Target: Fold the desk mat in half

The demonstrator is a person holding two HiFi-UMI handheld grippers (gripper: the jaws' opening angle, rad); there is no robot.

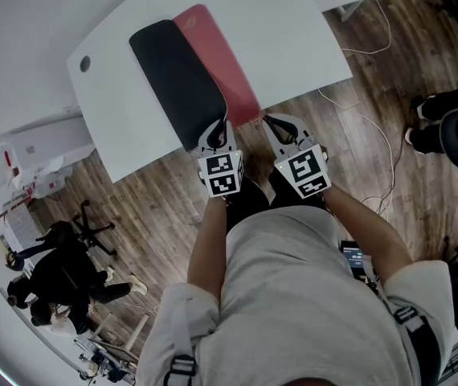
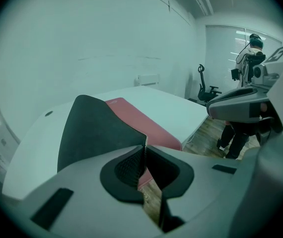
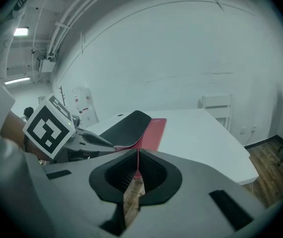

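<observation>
Person's pale shirt [image 1: 293, 296] and both forearms filled the foreground of the head view, reaching toward the white table [image 1: 293, 39].

Item 1: left gripper [image 1: 217, 129], with marker cube [image 1: 221, 174], at the table's near edge. Its jaws were closed on the thin edge of the desk mat [image 1: 189, 71], pinching the corner of the black part; in the left gripper view the black sheet rose from the jaws in a lifted flap.

Item 2: right gripper [image 1: 271, 123], with marker cube [image 1: 307, 171], just beside the left one at the same table edge. Its jaws were clamped on the mat's red edge.

Item 3: desk mat, lying lengthwise across the table from its near edge toward its far side. The black part lay on the side of the table's round hole [image 1: 84, 63], with the red strip beside it.

Item 4: wooden floor [image 1: 157, 207] around the table, with an office chair [image 1: 92, 219] and a loose cable [image 1: 378, 135].
</observation>
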